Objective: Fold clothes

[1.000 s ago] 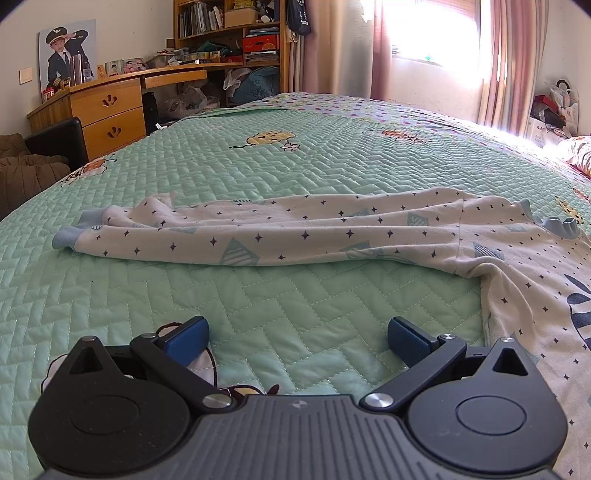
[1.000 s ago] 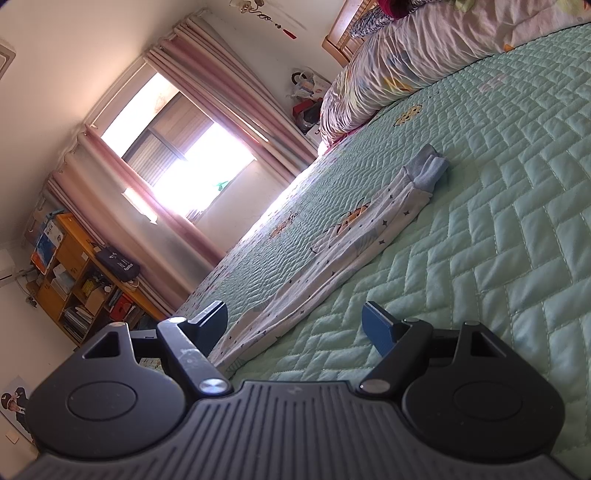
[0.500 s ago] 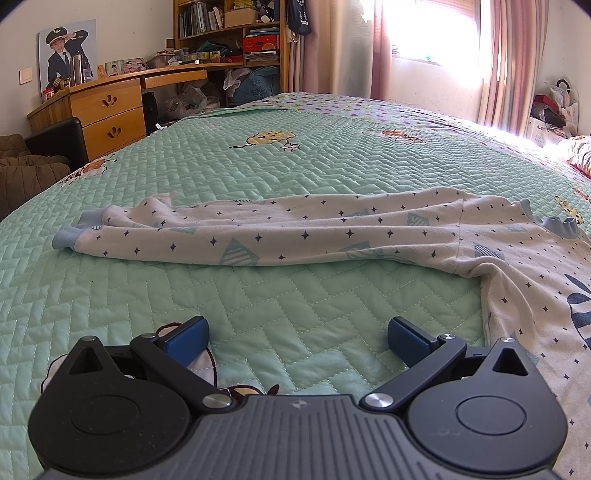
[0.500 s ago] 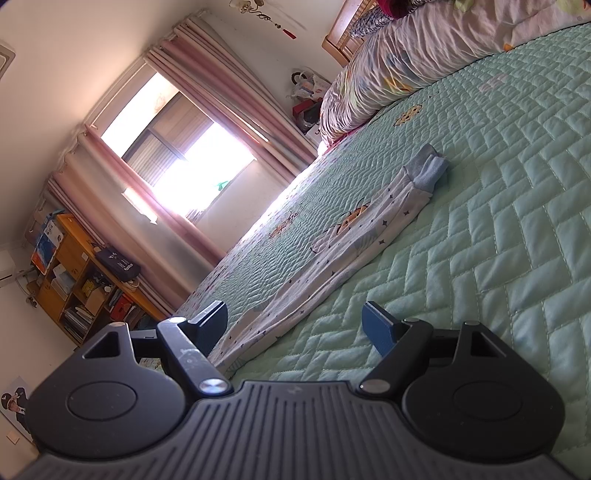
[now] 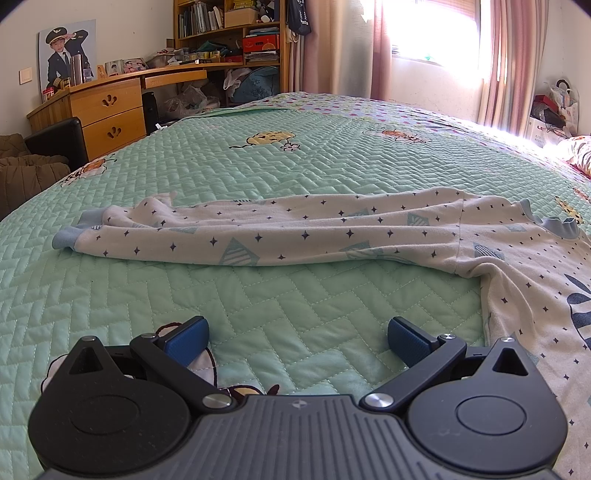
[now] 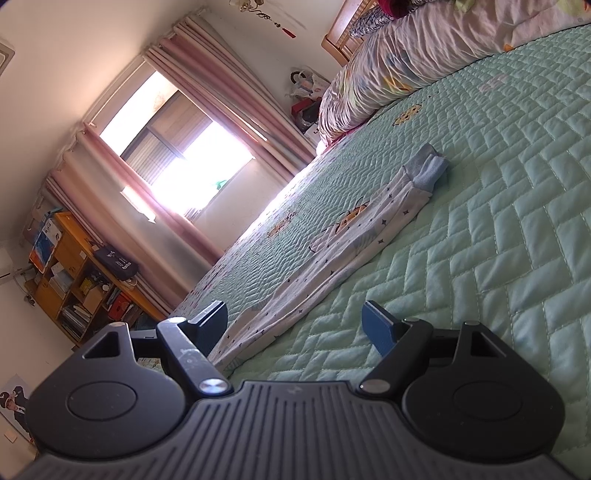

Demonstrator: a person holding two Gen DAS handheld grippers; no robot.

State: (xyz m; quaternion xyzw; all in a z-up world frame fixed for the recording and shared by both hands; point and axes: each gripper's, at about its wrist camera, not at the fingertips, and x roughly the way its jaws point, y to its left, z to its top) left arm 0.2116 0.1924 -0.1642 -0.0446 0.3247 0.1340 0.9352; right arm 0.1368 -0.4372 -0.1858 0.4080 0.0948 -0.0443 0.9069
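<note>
A white child's top (image 5: 517, 266) with small dark stars lies spread on the green quilted bed (image 5: 258, 302). In the left wrist view its long sleeve (image 5: 258, 232) stretches leftward to a blue cuff (image 5: 66, 236). My left gripper (image 5: 297, 334) hovers open just short of that sleeve, with only quilt between its blue pads (image 5: 186, 336). In the tilted right wrist view the other sleeve (image 6: 332, 258) runs away to its blue cuff (image 6: 428, 170). My right gripper (image 6: 295, 323) is open, and the near end of that sleeve lies by its left finger.
A wooden desk with drawers (image 5: 107, 114) and a bookshelf (image 5: 229, 33) stand beyond the bed's far left corner. A dark chair (image 5: 55, 140) sits by the left edge. Curtains and a bright window (image 5: 432, 29) are behind. A rumpled duvet (image 6: 424, 62) is piled at the bed's head.
</note>
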